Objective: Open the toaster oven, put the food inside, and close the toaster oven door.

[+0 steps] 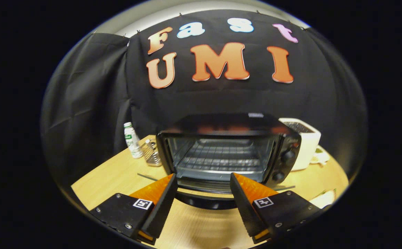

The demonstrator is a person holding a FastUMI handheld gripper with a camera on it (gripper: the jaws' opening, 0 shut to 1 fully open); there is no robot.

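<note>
The orange-and-black two-finger gripper (203,180) is being held spread wide and empty before the black toaster oven's (228,148) lowered door (204,199), presumably leaving the cavity reachable.

One oven (227,152) stands on the desk (118,176), its door (206,197) down, with one rack (218,157) inside and two knobs (286,156) at 3 o'clock. At 9 o'clock of it stand one bottle (131,140) and one wire holder (152,153); one white appliance (304,141) sits at 3 o'clock. One hand-held gripper (203,180) shows two parted fingers (159,200).
</note>
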